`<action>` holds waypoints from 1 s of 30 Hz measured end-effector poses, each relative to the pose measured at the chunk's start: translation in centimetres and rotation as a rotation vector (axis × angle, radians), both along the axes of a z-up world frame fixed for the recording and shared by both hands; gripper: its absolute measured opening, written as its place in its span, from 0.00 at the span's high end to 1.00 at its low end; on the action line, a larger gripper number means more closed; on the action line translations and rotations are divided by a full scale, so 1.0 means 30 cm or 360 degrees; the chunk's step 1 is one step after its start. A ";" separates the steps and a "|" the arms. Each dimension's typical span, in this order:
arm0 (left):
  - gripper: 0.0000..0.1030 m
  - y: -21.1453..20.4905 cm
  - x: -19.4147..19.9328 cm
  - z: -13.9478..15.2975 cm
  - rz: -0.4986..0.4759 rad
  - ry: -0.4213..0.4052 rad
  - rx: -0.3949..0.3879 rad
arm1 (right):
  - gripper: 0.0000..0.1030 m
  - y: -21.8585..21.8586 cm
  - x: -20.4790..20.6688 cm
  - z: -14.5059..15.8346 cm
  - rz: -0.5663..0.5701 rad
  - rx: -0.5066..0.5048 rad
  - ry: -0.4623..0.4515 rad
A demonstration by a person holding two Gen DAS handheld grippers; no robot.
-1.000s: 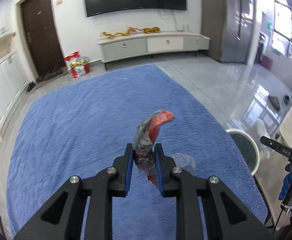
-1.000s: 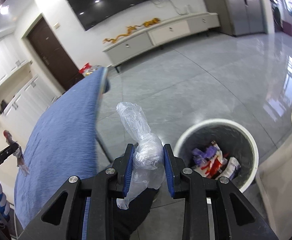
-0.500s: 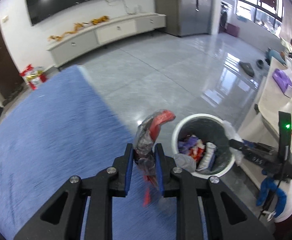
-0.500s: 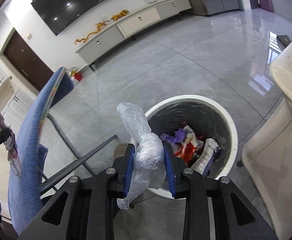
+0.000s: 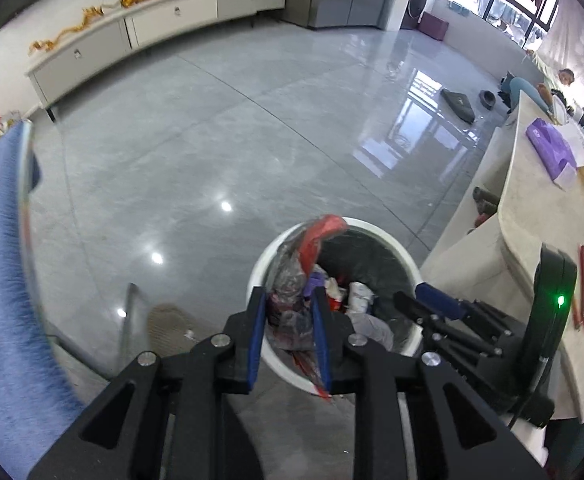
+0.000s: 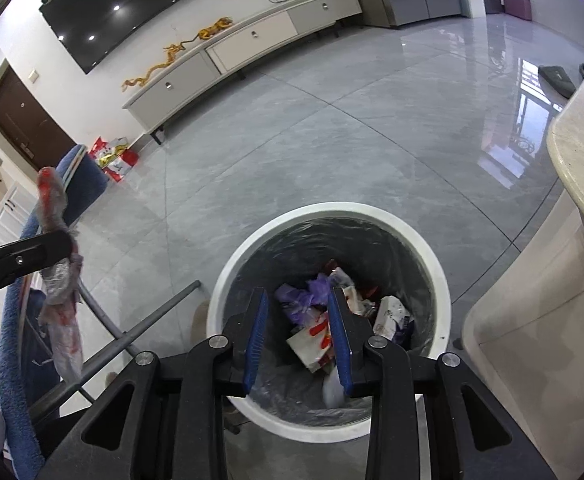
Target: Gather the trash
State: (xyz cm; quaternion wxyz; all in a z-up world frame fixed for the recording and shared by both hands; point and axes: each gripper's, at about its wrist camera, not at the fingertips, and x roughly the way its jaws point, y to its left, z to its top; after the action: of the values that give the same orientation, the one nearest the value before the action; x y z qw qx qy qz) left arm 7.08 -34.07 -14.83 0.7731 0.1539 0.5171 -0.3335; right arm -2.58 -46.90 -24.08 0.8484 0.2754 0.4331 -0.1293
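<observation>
Hovering over the white trash bin, my right claw has its blue pads spread apart with nothing between them. A pale crumpled piece of clear plastic shows just below the right pad, inside the bin's rim; it is blurred, and I cannot tell whether it touches the pad. The bin is lined with a dark bag and holds mixed litter: a purple bag, a white and red packet and a white carton.

My left claw is clamped on a red and clear wrapper, which stands up between the pads, its red tip curling over the near rim of the bin. In the right wrist view that same wrapper hangs from the left claw at the left edge, well apart from the bin opening and beside the blue-covered surface. A grey metal leg runs from under that surface toward the bin.

In the left wrist view my right claw reaches in from the right over the bin's edge, with a green light on its body. A beige counter curves along the right side, carrying a purple packet.
</observation>
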 end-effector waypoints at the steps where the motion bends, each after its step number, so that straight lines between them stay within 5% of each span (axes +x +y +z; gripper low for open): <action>1: 0.70 -0.011 0.007 -0.003 -0.0003 0.0019 -0.0008 | 0.66 -0.007 -0.007 -0.004 -0.0011 0.0000 0.0002; 4: 0.53 -0.015 0.006 -0.011 -0.0010 0.0041 -0.0024 | 0.62 -0.022 -0.034 -0.013 -0.0044 0.0003 0.0016; 13: 0.53 0.036 -0.012 0.015 0.0029 0.0042 -0.0059 | 0.61 -0.017 -0.109 -0.001 -0.0089 -0.0007 0.0058; 20: 0.53 0.217 -0.053 0.133 0.0150 -0.0222 -0.0069 | 0.58 0.059 -0.100 0.083 -0.0015 -0.0085 0.0031; 30: 0.53 0.632 -0.089 0.261 0.0518 -0.0583 0.0026 | 0.49 0.297 -0.010 0.309 0.0258 -0.0233 -0.0152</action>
State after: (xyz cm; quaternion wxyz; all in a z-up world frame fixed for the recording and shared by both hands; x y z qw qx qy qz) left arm 4.40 -15.10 -7.01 0.8962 0.1327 0.3890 -0.1669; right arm -2.88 -37.98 -14.81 0.8936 0.1826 0.4026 -0.0782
